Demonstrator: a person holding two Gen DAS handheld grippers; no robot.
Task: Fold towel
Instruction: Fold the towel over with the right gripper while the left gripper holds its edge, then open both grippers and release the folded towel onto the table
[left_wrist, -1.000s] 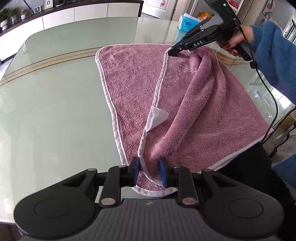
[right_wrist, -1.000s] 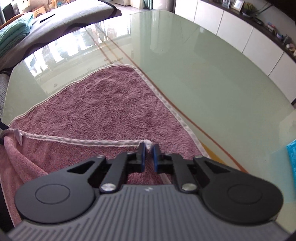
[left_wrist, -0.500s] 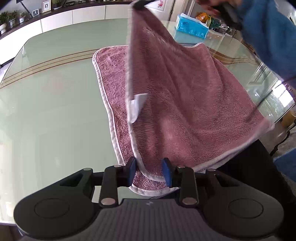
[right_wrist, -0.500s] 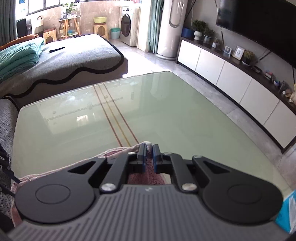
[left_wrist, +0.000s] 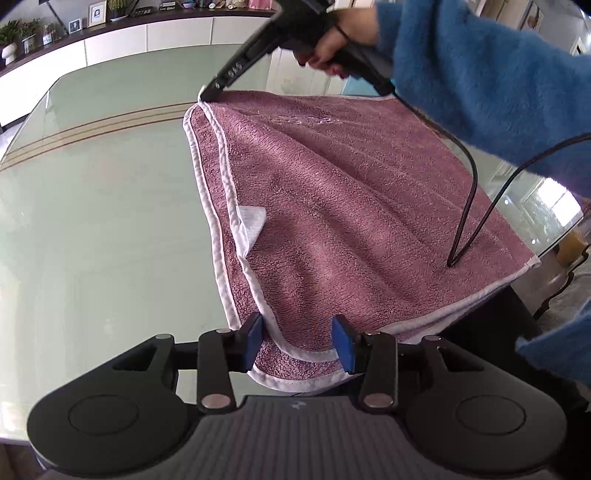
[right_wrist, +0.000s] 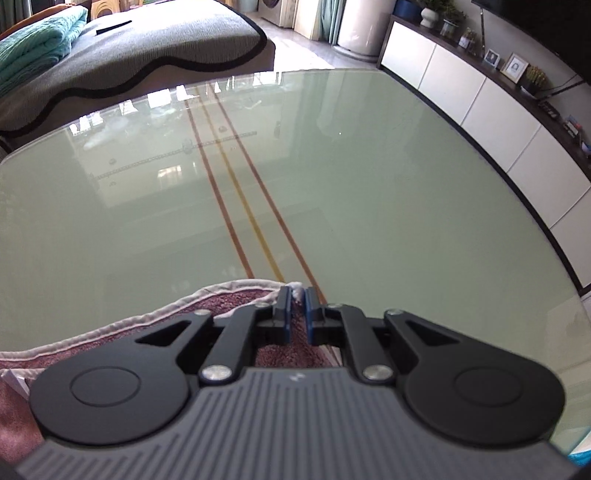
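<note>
The pink towel (left_wrist: 351, 206) with its white hem lies folded over on the pale green glass table (left_wrist: 103, 229), its top layer drawn across toward the left edge of the layer beneath. A white label (left_wrist: 251, 221) pokes out along the left hem. The near corner of the towel sits between the blue pads (left_wrist: 253, 338) of the left gripper (left_wrist: 297, 339); the jaws stand spread and are opening, the pads clear of the cloth on both sides.

The far left corner of the top layer is pinched in the tip of the right gripper (left_wrist: 208, 94), which reaches in from the upper right, held by a hand (left_wrist: 332, 40) in a blue fleece sleeve (left_wrist: 480, 77). From the right wrist view, this gripper (right_wrist: 297, 317) has its jaws nearly together, just beginning to part, with the white hem (right_wrist: 295, 286) caught between them. A black cable (left_wrist: 469, 206) droops onto the towel's right part. White cabinets (left_wrist: 147, 37) stand beyond the table.
</note>
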